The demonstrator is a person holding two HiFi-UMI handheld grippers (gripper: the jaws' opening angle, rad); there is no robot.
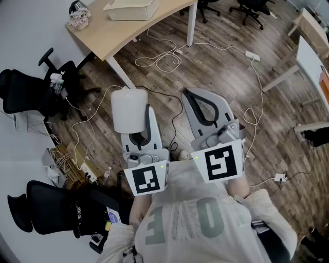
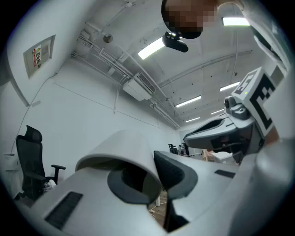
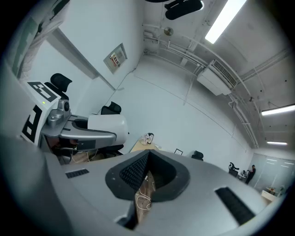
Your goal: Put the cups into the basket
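Office floor [image 1: 216, 77], cup [image 1: 129, 110], poster [image 3: 115, 57] seemingly illegible

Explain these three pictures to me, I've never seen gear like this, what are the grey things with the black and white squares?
There is no robot here. A person holds a hand-held grey clamp, called a gripper, in each hand. The squares are marker cubes built onto them.

The head view comes from a camera on the person's head, looking down. The other two pictures come from cameras riding on each gripper, looking along its jaws.

The left gripper is closed on a white cup. The right gripper is closed with nothing in it.

Below is a wooden floor with loose cables. On the desk ahead sits a pale basket.
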